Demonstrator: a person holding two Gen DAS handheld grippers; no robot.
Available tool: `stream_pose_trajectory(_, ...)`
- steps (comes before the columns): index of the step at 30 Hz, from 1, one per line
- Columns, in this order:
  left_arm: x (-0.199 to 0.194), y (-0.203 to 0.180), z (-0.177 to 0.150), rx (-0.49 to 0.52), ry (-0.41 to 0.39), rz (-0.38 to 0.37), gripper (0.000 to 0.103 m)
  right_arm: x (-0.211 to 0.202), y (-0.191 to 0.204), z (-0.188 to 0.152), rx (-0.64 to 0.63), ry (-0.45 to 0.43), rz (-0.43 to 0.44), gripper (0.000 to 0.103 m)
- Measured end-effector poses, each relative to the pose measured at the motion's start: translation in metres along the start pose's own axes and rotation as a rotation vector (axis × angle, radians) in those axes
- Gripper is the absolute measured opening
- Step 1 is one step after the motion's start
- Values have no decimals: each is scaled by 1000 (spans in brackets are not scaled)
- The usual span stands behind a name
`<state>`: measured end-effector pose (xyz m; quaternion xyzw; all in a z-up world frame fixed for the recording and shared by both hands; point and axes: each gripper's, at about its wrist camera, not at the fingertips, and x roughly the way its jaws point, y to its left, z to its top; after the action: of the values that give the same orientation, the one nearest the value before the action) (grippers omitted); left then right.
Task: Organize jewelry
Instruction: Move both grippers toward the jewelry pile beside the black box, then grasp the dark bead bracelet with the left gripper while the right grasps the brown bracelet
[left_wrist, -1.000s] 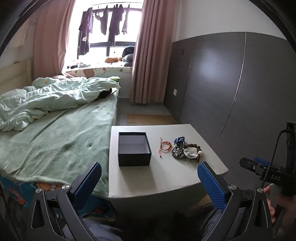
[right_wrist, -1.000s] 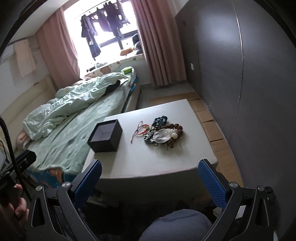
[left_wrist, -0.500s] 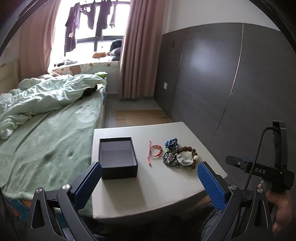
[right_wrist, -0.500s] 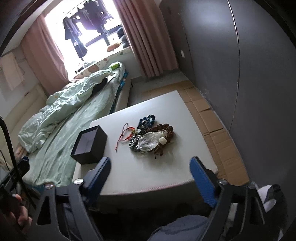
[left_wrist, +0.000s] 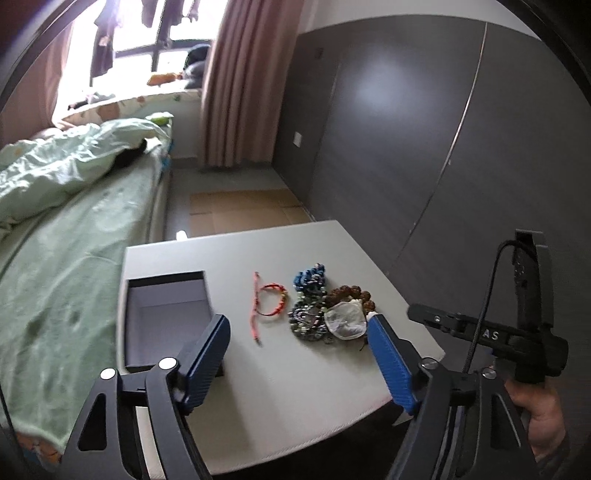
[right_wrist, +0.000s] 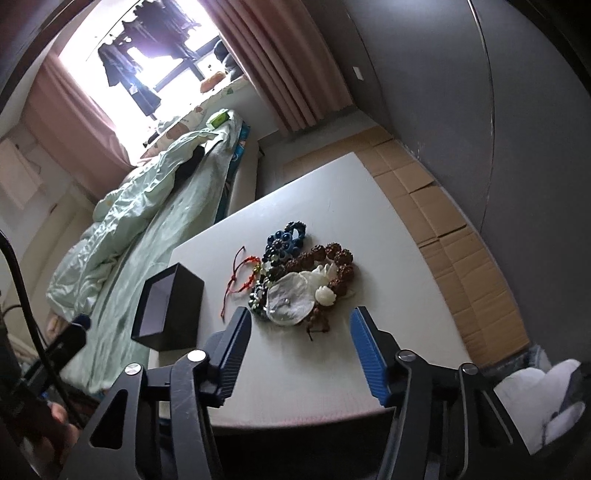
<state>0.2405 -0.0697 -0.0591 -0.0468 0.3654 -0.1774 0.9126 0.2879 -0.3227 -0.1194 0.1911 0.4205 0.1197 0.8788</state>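
Jewelry lies in a tangled heap on the right half of the white tabletop (left_wrist: 295, 398), apart from the empty box. Nearest, the left claw (left_wrist: 297, 354) and right claw (right_wrist: 301, 345) hang above the front edge, each half-wide, jaws closing, nothing between them. The risk, I judge, is the tangle: pinching one strand may drag its neighbours, and smooth round beads could slip from the ribbed blue pads. The flat white pouch (right_wrist: 290, 299) and pale carved flower (right_wrist: 325, 295) lie on knobbly brown beads (right_wrist: 334, 258); glossy blue beads (right_wrist: 284, 240) sit farther back. The thin red cord bracelet (left_wrist: 269, 299) lies alone beside the matte black square box (left_wrist: 166, 317).
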Motion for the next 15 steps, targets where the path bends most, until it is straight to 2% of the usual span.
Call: stream_pose_trajectory(15,101,-2,23,6,145,-108,56,51,-43,19,176,19,60,49)
